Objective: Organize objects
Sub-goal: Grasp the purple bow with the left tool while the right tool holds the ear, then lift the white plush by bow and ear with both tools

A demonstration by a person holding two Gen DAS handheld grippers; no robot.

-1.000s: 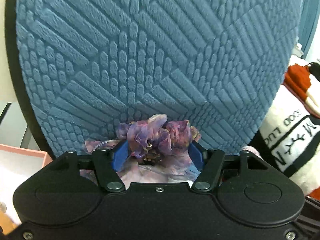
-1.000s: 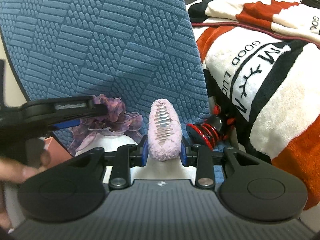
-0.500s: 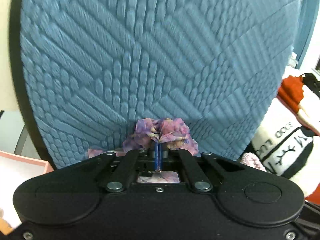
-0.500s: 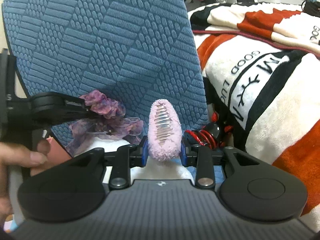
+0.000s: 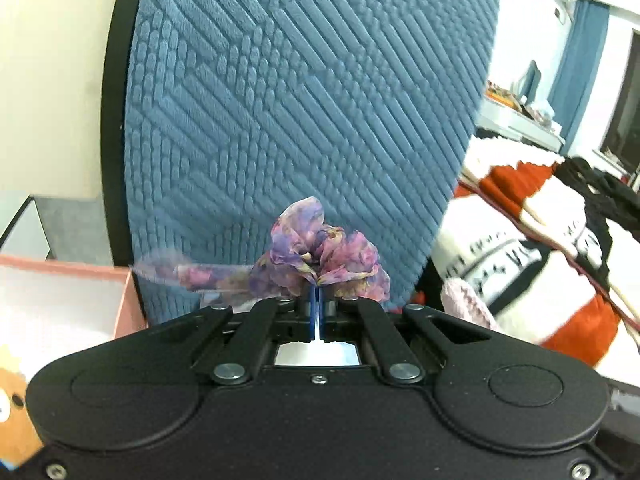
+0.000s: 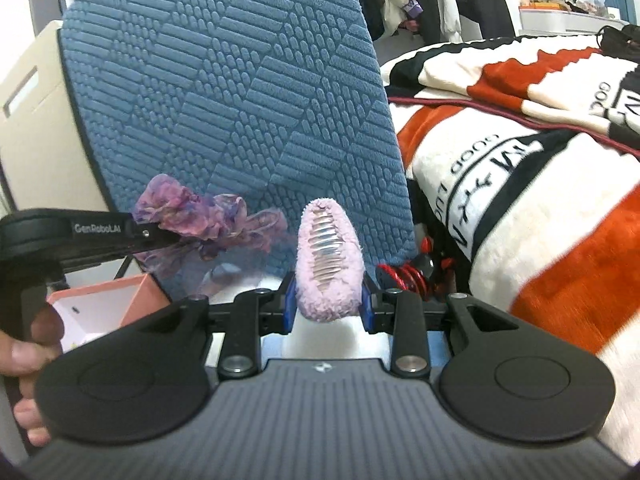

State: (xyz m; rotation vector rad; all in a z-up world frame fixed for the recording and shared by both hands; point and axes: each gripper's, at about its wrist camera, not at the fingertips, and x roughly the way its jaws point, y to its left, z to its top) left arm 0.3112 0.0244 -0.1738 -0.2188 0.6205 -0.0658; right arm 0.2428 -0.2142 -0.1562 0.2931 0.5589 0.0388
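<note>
While two tongs grip, one scrunchie and one fluffy clip show.

A: The scrunchie is sheer, crinkled purple cloth, and the chair back is matt blue fabric with raised ribs.

B: The clip is pink fuzzy plush around shiny ridged teeth. The blanket is thick fleece.

A: Both grippers have matt black plastic bodies, bright metal screws and blue pads. The box looks like smooth pink card.
</note>
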